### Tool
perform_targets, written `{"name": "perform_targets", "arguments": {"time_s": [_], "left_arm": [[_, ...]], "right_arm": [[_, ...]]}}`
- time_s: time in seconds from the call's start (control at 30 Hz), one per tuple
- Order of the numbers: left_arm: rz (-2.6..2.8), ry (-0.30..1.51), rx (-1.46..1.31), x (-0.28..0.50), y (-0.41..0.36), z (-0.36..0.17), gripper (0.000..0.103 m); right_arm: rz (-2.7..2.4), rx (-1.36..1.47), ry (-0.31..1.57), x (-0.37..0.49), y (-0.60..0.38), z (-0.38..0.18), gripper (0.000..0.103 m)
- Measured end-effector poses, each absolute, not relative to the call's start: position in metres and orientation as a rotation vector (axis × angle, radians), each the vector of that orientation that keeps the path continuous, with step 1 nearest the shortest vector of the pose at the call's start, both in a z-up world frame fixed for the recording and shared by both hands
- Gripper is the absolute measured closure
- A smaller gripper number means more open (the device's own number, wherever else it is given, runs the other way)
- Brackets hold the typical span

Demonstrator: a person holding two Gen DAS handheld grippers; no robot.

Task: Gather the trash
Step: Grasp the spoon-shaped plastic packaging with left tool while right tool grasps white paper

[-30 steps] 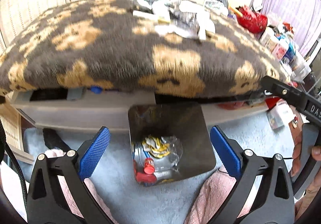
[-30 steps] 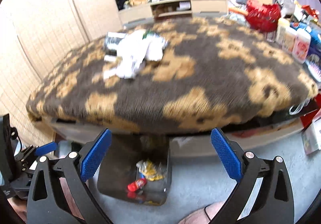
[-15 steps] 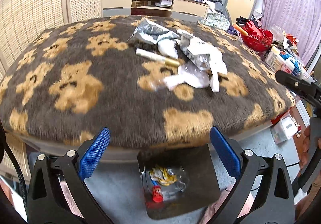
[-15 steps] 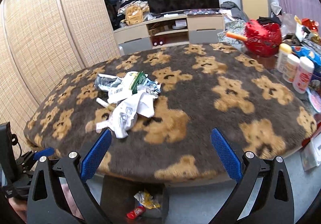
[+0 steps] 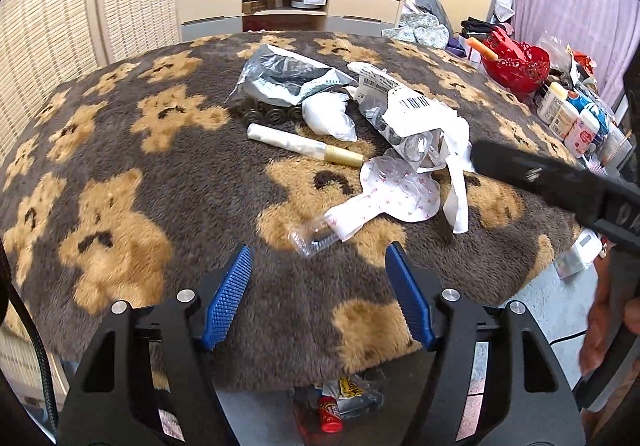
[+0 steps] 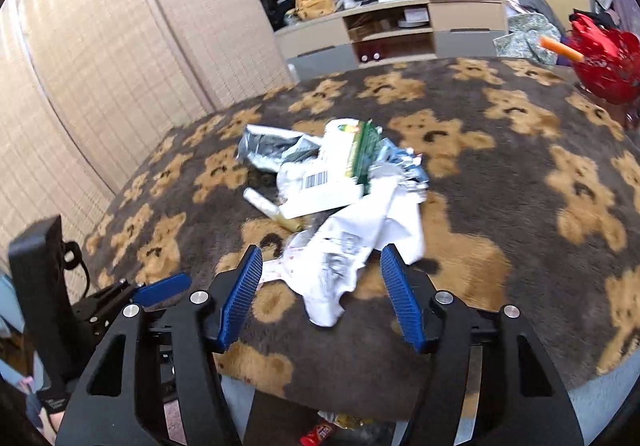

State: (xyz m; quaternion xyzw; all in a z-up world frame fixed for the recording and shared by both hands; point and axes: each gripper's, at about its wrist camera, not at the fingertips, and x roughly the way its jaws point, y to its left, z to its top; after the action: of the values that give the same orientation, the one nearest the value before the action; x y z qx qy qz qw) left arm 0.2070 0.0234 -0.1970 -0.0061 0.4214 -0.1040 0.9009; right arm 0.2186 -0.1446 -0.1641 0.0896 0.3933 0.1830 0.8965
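Both grippers hovering over the bear-print blanket's near edge

Left gripper [image 5: 318, 282] and right gripper [image 6: 320, 280] are gaping apart, holding nothing; white wrapper [image 6: 352, 246] possibly lying just beyond the right one.

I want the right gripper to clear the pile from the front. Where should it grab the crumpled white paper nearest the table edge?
Probably grip the crumpled white paper across its narrow near tail, coming from the table's near edge. That end points at the open right gripper, lies between its fingers, and hangs clear of the wrappers heaped behind it, so the fingers should close on paper alone.
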Motion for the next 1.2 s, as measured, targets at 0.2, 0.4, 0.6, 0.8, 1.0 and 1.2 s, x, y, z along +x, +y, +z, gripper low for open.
{"name": "perform_targets", "arguments": {"time_s": [0.2, 0.4, 0.6, 0.8, 1.0, 1.2], "left_arm": [[-0.247, 0.883, -0.01, 0.223, 0.021, -0.204, 0.039], [-0.286, 0.895, -0.002, 0.239, 0.012, -0.213, 0.052], [-0.303, 0.891, 0.023, 0.243, 0.003, -0.218, 0.055], [-0.331, 0.878, 0.065, 0.233, -0.012, -0.218, 0.075], [-0.374, 0.866, 0.073, 0.216, -0.026, -0.212, 0.085], [-0.361, 0.887, 0.081, 0.199, -0.033, -0.21, 0.086]], "right_arm": [[0.357, 0.167, 0.875, 0.236, -0.137, -0.186, 0.071], [0.326, 0.145, 0.856, 0.236, -0.152, -0.189, 0.092], [0.301, 0.156, 0.85, 0.231, -0.173, -0.189, 0.094], [0.271, 0.157, 0.853, 0.217, -0.188, -0.191, 0.094], [0.261, 0.182, 0.851, 0.203, -0.202, -0.189, 0.094], [0.282, 0.187, 0.847, 0.186, -0.208, -0.184, 0.095]]}}
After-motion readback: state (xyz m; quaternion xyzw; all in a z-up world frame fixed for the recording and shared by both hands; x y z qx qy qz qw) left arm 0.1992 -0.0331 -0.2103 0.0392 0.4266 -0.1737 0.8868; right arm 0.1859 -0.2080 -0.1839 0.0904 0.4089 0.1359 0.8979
